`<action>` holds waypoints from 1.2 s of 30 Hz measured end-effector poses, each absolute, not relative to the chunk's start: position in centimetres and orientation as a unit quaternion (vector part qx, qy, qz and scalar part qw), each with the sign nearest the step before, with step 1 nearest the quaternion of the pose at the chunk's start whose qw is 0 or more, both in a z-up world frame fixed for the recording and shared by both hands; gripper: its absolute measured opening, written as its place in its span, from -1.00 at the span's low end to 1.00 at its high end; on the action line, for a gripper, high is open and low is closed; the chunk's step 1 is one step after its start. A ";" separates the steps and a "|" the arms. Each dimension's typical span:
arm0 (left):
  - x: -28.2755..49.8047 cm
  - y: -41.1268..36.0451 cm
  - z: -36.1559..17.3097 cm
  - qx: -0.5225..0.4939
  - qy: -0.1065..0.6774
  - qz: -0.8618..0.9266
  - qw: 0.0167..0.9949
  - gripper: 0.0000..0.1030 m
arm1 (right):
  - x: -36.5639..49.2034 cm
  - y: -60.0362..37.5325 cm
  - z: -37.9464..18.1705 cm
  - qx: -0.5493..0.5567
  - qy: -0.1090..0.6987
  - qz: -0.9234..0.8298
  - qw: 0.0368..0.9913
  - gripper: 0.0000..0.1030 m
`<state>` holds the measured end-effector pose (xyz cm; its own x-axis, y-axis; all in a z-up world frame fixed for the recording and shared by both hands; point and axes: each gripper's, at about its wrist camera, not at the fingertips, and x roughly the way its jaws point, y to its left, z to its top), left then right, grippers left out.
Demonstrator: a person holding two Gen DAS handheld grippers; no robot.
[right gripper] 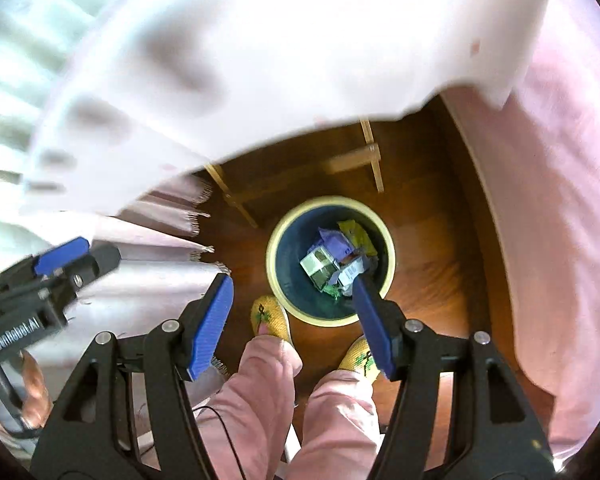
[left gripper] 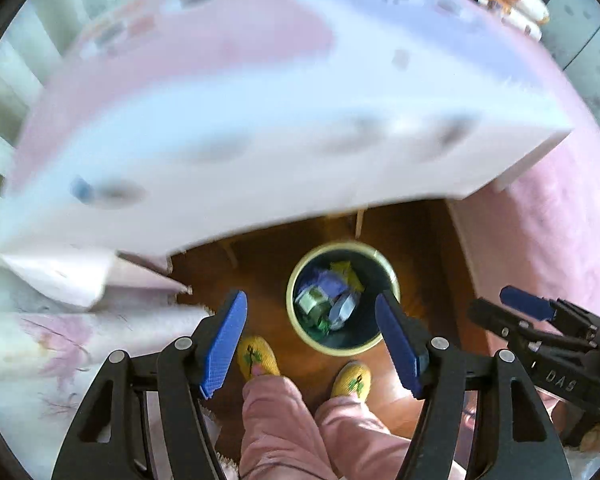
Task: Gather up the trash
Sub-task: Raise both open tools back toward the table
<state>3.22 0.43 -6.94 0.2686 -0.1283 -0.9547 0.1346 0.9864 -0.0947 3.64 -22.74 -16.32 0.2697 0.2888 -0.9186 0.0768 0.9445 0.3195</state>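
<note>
Both the left gripper [left gripper: 311, 340] and the right gripper [right gripper: 292, 322] hang with jaws spread and empty above the bin [right gripper: 278, 236], where the collected trash [right gripper: 336, 262] lies.

Left gripper [left gripper: 311, 344] and right gripper [right gripper: 291, 325] side by side, pointing steeply down, jaws apart, empty.
</note>
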 end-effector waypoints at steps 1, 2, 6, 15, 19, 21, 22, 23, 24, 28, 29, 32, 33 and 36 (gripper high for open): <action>3.2 0.6 -5.3 0.002 0.592 -0.083 0.802 0.33 | 3.4 -22.7 -14.6 0.147 0.594 0.071 0.788 0.15; 3.1 0.7 -3.4 0.002 0.582 -0.084 0.809 0.35 | 3.2 -22.7 -12.6 0.143 0.585 0.075 0.795 0.15; 2.6 1.0 3.0 0.003 0.546 -0.086 0.833 0.46 | 2.6 -22.9 -6.6 0.128 0.551 0.089 0.820 0.15; 2.8 1.1 14.4 0.014 0.483 -0.068 0.873 0.51 | 1.6 -23.8 3.4 0.104 0.469 0.115 0.870 0.15; 3.2 -0.2 18.5 0.037 0.459 -0.069 0.885 0.51 | 2.0 -24.2 6.4 0.091 0.440 0.131 0.884 0.15; 3.7 -0.8 20.4 0.042 0.452 -0.072 0.888 0.51 | 2.6 -24.5 7.9 0.082 0.426 0.137 0.890 0.15; 4.0 -1.0 21.0 0.043 0.450 -0.072 0.889 0.51 | 3.1 -24.7 8.8 0.078 0.418 0.139 0.894 0.15; 4.4 -1.3 22.0 0.043 0.448 -0.070 0.890 0.51 | 3.3 -24.8 9.4 0.076 0.415 0.139 0.896 0.15; 4.9 -1.5 22.8 0.041 0.446 -0.067 0.892 0.51 | 3.8 -25.1 10.2 0.073 0.407 0.141 0.900 0.15; 6.9 -2.1 25.2 0.043 0.438 -0.052 0.897 0.51 | 6.1 -25.8 13.4 0.057 0.378 0.146 0.912 0.15; 7.9 -2.3 25.7 0.043 0.437 -0.052 0.897 0.51 | 6.9 -25.9 14.1 0.053 0.372 0.148 0.915 0.15; 10.3 -2.5 26.7 0.043 0.440 -0.055 0.896 0.51 | 9.4 -26.1 16.2 0.039 0.358 0.153 0.920 0.16; 11.3 -2.6 27.0 0.044 0.439 -0.059 0.895 0.51 | 10.6 -26.2 17.1 0.030 0.351 0.153 0.923 0.17; 14.9 -3.1 27.7 0.060 0.438 -0.063 0.895 0.51 | 13.5 -26.1 19.0 0.015 0.340 0.154 0.927 0.25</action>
<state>14.91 -3.09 27.71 0.6081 -0.0604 -0.7916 0.1653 0.9849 0.0518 13.47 -26.10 18.99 0.7209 0.2964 -0.6265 -0.2766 0.9519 0.1320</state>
